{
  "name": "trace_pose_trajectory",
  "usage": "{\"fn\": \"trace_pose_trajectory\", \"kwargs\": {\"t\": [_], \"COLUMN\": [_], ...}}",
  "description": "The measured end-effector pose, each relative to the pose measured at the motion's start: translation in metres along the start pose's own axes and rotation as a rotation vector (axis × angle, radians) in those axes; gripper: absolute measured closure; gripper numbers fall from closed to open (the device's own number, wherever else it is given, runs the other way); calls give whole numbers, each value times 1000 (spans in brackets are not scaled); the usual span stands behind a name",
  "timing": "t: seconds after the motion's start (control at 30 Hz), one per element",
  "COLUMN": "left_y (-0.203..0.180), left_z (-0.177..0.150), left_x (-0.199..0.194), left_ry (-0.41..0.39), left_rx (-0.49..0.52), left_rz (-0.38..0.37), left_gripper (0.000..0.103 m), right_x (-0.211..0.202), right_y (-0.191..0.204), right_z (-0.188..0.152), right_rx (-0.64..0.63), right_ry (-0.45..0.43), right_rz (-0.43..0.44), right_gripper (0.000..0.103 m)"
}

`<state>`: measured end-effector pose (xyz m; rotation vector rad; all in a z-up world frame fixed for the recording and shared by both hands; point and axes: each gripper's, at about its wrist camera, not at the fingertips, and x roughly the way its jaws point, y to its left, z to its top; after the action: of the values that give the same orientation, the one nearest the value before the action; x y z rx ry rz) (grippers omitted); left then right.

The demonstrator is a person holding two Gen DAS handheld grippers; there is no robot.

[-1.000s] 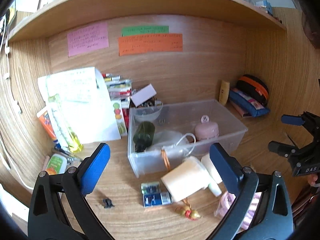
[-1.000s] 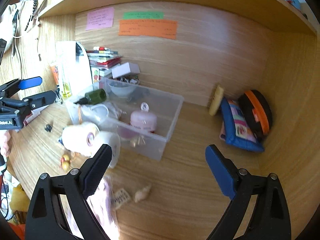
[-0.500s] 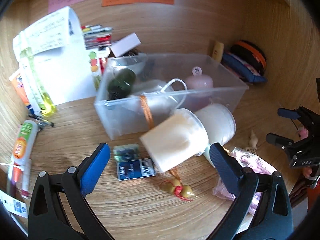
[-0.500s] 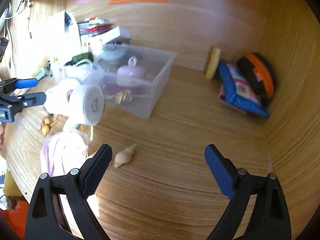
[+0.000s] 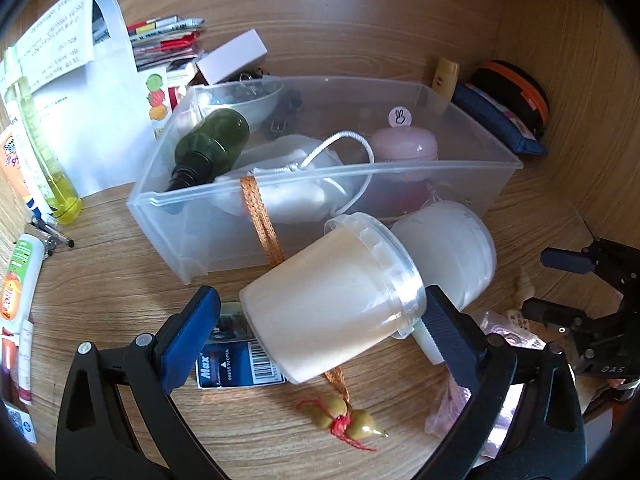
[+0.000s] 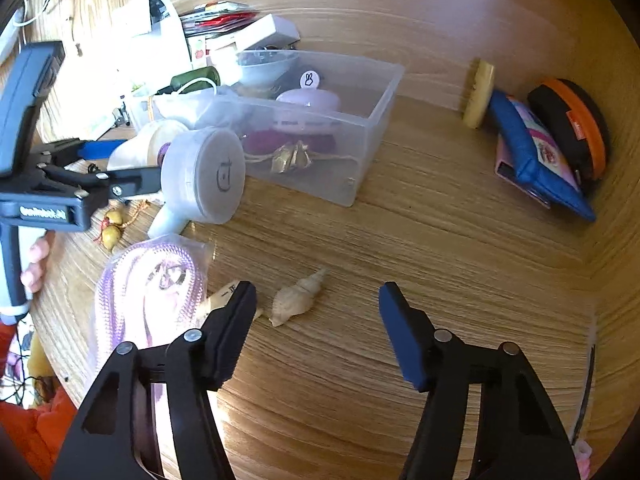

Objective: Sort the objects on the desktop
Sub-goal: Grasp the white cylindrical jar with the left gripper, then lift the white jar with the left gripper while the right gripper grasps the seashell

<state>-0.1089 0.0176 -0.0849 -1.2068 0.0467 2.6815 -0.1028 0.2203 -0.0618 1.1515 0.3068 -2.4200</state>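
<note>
A cream tub [image 5: 332, 308] lies on its side on the desk in front of a clear plastic box [image 5: 472, 168]. My left gripper [image 5: 320, 320] is open, its fingers on either side of the tub without gripping it. A second white tub [image 5: 452, 248] lies behind it; it also shows in the right wrist view [image 6: 212, 176]. My right gripper [image 6: 318, 304] is open and empty, low over the desk, with a pale seashell [image 6: 298, 298] just ahead of its left finger. The box [image 6: 372, 120] holds a green bottle [image 5: 212, 144], a pink jar [image 5: 404, 144] and a white pouch.
A blue card box [image 5: 236, 368] and a gourd charm [image 5: 348, 420] lie near the left gripper. A bag of purple cord [image 6: 148, 300] lies left of the shell. Pouches [image 6: 552, 148] lean at the back right. Tubes, papers and books crowd the left.
Both grippers have moved forward and down. The left gripper now straddles the cream tub. The right gripper has come close to the seashell.
</note>
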Motion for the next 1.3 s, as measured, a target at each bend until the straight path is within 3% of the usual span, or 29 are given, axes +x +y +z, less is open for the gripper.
{"fn": "trace_pose_trajectory", "kwargs": {"t": [0.37, 0.47, 0.63, 0.77, 0.9, 1.1, 1.3], "left_y": [-2, 0, 2, 5, 7, 10, 15], "left_z": [2, 2, 2, 2, 0, -2, -4], "left_x": [6, 3, 2, 1, -1, -7, -17], "left_ry": [-36, -49, -51, -54, -60, -90, -137], "left_rx": [23, 15, -3, -19, -33, -51, -77], "left_rz": [33, 8, -9, -14, -19, -24, -25], "left_gripper": [3, 13, 15, 16, 16, 16, 16], "right_x": [4, 6, 11, 12, 14, 14, 11], "right_y": [-6, -7, -12, -12, -22, -16, -12], "right_z": [4, 6, 12, 14, 12, 12, 19], "right_rx": [57, 62, 97, 103, 142, 103, 98], "right_ry": [30, 30, 44, 55, 65, 50, 30], "right_rz": [85, 93, 154, 137, 133, 80, 79], "right_gripper": [53, 54, 74, 83, 84, 85, 86]}}
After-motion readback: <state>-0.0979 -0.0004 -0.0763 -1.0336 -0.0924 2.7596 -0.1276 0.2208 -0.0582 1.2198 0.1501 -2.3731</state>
